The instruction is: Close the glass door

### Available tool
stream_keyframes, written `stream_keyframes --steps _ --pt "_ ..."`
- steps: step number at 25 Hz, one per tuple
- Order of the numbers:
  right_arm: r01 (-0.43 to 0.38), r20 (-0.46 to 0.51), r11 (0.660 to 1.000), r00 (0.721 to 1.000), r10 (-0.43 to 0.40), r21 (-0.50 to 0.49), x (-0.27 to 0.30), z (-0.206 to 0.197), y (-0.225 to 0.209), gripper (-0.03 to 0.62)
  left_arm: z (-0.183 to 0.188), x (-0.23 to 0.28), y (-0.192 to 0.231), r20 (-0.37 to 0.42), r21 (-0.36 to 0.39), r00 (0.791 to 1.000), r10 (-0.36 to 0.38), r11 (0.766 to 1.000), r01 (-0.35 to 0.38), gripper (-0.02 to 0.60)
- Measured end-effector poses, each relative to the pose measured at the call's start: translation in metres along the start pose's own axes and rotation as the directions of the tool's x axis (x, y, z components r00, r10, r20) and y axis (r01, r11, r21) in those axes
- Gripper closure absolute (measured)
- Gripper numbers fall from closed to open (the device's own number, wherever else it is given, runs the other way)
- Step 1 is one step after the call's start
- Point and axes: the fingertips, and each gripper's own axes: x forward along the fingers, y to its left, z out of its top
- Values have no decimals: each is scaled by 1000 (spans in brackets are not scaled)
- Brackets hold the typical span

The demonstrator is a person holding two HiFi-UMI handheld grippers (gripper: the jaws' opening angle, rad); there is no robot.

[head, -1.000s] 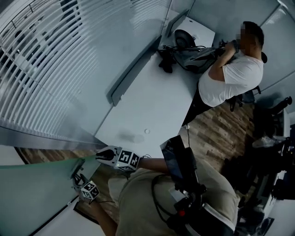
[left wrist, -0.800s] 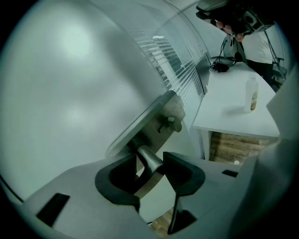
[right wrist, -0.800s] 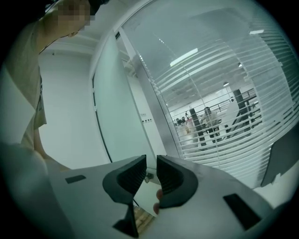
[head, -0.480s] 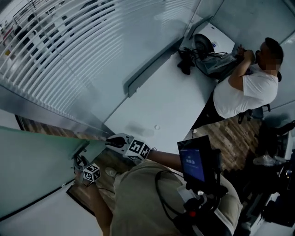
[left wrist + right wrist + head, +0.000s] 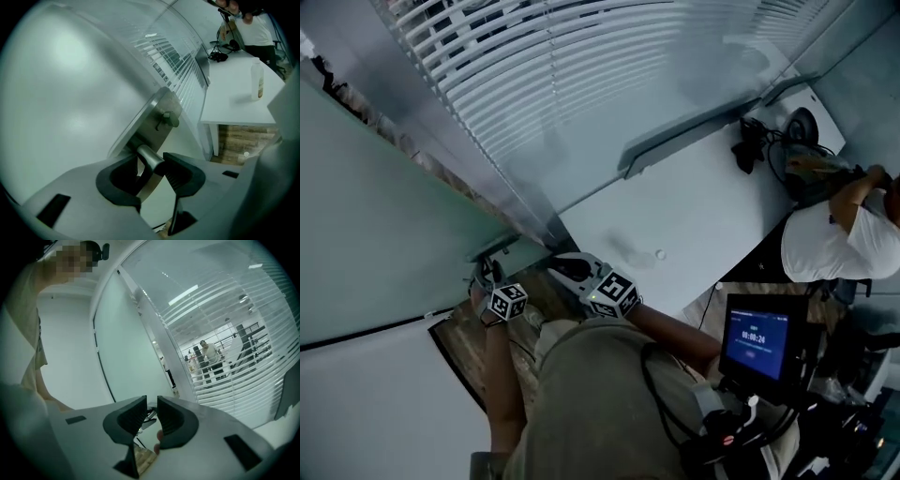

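The frosted glass door [image 5: 384,216] fills the left of the head view, its edge close to the post of the striped glass wall [image 5: 581,84]. My left gripper [image 5: 487,277] is at the door's edge, shut on the metal door handle [image 5: 149,161], whose round bar lies between the pads below its steel plate [image 5: 157,117]. The right gripper [image 5: 558,262] hovers just right of it, near the door edge. In the right gripper view the right gripper [image 5: 151,413] has a narrow gap with nothing between the pads, and it points at the door [image 5: 126,357].
A long white desk [image 5: 694,225] runs along the glass wall, with a bottle [image 5: 256,82] on it. A person in a white shirt [image 5: 834,244] sits at its far end beside bags. A small monitor [image 5: 755,337] hangs on my chest rig. Wooden floor lies below.
The head view has swung left, and the door panel now fills much more of the left side. Both grippers have stayed at the door's edge, the left one still on the handle.
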Motion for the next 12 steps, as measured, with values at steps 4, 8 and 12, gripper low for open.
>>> stream_keyframes --steps 4,8,12 --pt "-16 -4 1000 1000 16 -8 9 -1 1 520 2 12 3 -1 -7 1000 -7 1000 7 397" --pt "-10 -3 1000 1000 10 -4 8 -5 -1 520 0 20 4 -4 -17 1000 -11 1000 11 397" --pt "3 -7 1000 1000 -3 2 -1 -7 -6 520 5 24 8 -5 -32 1000 -17 999 16 396"
